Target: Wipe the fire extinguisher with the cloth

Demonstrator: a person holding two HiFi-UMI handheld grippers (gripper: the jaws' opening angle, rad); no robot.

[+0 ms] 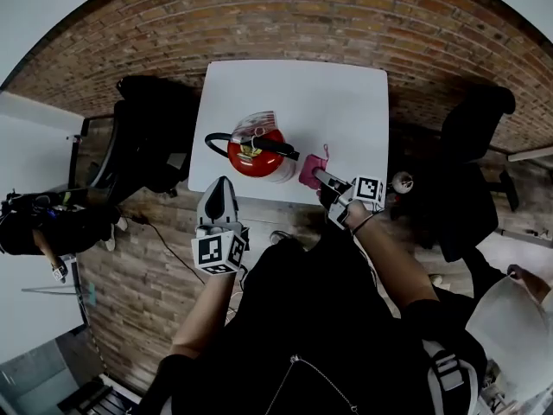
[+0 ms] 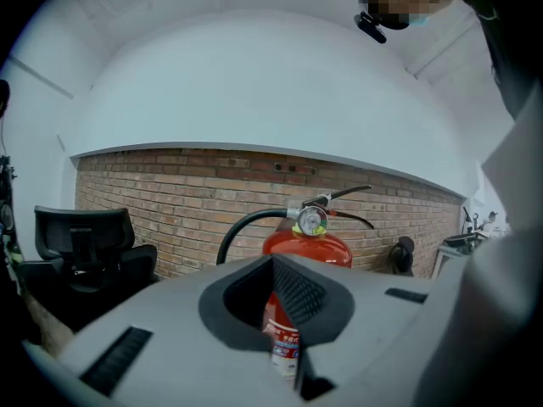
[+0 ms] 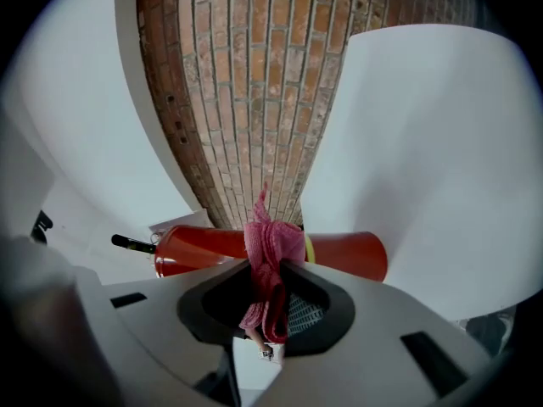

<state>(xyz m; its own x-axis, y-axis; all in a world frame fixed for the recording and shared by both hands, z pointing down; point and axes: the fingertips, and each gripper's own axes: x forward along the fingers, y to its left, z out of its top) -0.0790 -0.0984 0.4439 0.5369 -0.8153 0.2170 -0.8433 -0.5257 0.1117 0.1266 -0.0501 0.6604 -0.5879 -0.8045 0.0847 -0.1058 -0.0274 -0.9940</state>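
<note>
The right gripper's (image 3: pixel 270 271) fingers (image 3: pixel 300 310) pinched a pink cloth (image 3: pixel 271 246), its bunched end lying against the side of the red fire extinguisher (image 3: pixel 349 255). The extinguisher stood upright on the white tabletop (image 1: pixel 294 93), near its front edge. The left gripper's (image 2: pixel 273 265) fingers (image 2: pixel 297 291) were pressed together with nothing between them, pointed at the extinguisher from just off the tabletop's near edge and apart from it. Behind stood a brick wall (image 2: pixel 170 185) and a black chair (image 2: pixel 85 244).
</note>
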